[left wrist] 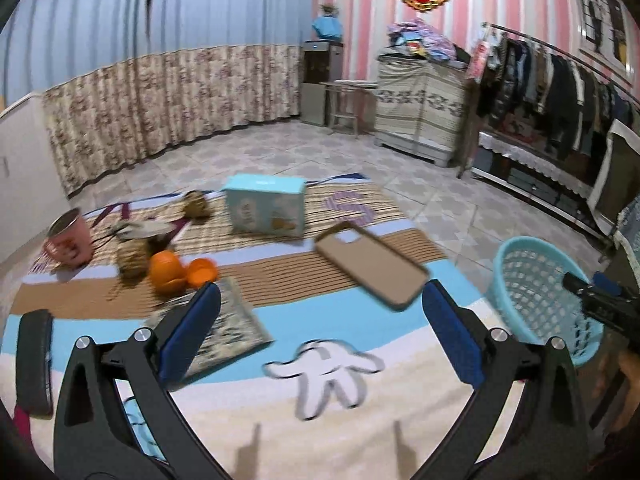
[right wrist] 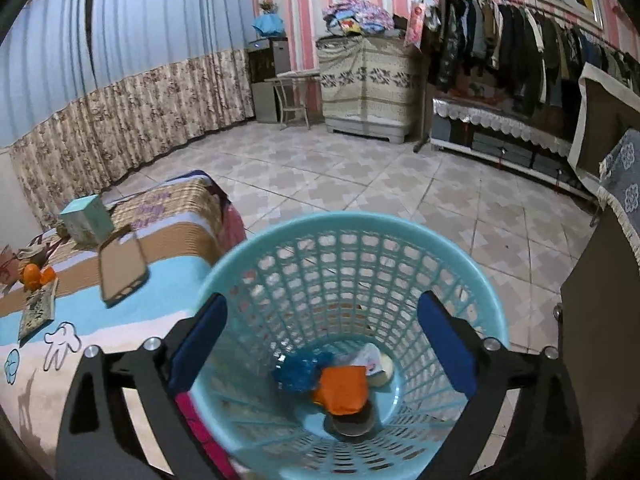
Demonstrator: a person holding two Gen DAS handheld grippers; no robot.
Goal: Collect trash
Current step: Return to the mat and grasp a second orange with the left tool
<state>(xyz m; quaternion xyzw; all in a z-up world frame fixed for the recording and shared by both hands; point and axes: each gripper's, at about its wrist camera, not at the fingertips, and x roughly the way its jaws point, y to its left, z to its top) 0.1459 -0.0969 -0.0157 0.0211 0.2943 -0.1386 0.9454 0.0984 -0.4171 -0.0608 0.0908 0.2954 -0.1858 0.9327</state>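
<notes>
Left wrist view: left gripper (left wrist: pixel 320 312) is spread wide with nothing in it, hanging over the blanket-covered bed (left wrist: pixel 360 400).
Pink cup (left wrist: pixel 68 242): far left on the bed, well away from the tongs, and probably not trash anyway.
Orange peel (left wrist: pixel 182 274): ahead and to the left of the left gripper, right beside a brownish crumpled clump (left wrist: pixel 132 260). I'd guess that's the next trash to grab.
Risk there: the peel sits in loose pieces, so a pinch might take one bit and knock the others around.
Patterned booklet (left wrist: pixel 224 328): lies right under the left blue pad, easy to snag by mistake.
Blue box (left wrist: pixel 264 206) and phone case (left wrist: pixel 372 266): further back and to the right, likely keepers, so don't sweep them off.
Right wrist view: right gripper (right wrist: pixel 320 344) also gapes open and empty, straight above the teal basket (right wrist: pixel 460 264).
Basket contents: orange scrap (right wrist: pixel 342 390), blue wrapper (right wrist: pixel 298 370), pale bits already at the bottom.
Risk here: the basket stands just off the bed edge, so a bump could tip it.
</notes>
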